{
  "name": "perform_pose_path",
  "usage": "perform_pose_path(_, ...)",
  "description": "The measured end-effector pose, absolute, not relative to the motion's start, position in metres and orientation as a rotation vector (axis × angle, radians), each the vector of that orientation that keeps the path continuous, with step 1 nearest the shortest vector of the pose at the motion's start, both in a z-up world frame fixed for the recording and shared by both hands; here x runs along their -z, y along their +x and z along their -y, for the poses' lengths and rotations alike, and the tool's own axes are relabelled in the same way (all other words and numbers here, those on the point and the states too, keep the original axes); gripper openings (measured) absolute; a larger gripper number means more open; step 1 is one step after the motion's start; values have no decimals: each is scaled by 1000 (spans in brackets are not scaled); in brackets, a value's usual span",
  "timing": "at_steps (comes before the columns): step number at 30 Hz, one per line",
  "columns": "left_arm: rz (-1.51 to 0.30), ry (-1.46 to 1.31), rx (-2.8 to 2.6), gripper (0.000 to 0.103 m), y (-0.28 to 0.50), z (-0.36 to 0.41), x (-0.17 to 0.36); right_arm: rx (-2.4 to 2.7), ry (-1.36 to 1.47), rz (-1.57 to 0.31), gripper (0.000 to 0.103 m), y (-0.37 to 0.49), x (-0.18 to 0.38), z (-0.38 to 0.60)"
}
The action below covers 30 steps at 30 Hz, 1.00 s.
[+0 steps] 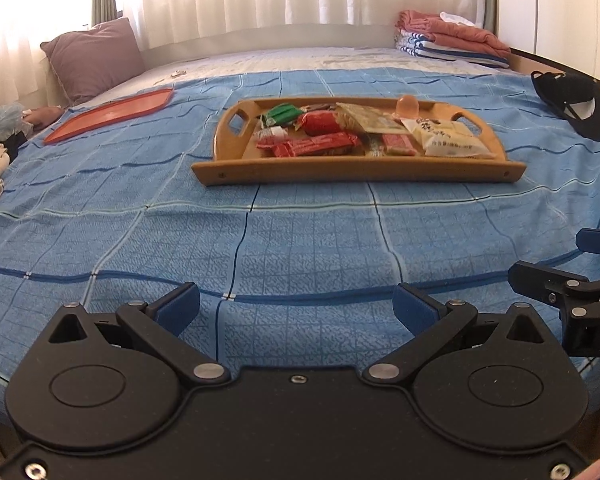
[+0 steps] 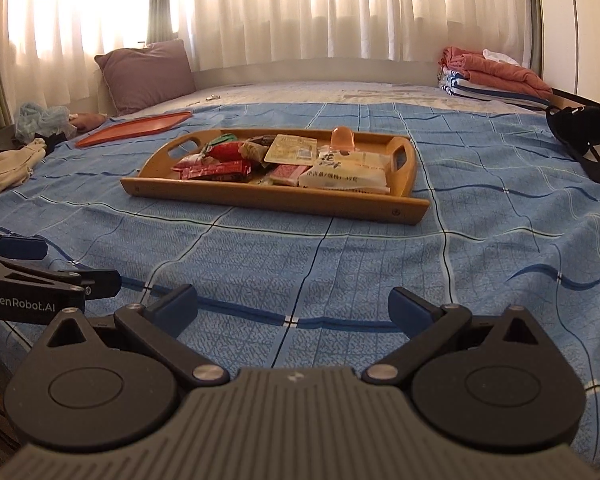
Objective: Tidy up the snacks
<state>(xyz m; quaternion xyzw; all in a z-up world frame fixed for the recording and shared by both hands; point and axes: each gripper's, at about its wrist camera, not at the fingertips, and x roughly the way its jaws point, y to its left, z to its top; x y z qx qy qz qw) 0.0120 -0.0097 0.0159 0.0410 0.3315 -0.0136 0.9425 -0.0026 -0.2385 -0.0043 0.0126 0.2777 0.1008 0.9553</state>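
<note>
Snack packets (image 1: 332, 132) lie heaped in the wooden tray (image 1: 356, 171); the red tray (image 1: 108, 114) sits apart. Both grippers – left (image 1: 296, 308), right (image 2: 292, 308) – gape empty, well short of either – sorting pending or finished, unclear

A wooden tray (image 1: 356, 170) with cut-out handles lies flat on the blue checked bedspread (image 1: 300, 240), heaped with snacks: red wrappers (image 1: 316, 146) on its left half, a green packet (image 1: 282, 114) at its far left, a white bag (image 1: 448, 136) on its right, and an orange jelly cup (image 1: 407, 105) standing at its far rim.
</note>
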Motion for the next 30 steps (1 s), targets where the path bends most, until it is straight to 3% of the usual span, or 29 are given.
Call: perform_pose_path(30, -683, 23, 31, 103, 26, -10, 9, -180, -61, -580, 103, 3, 33, 223)
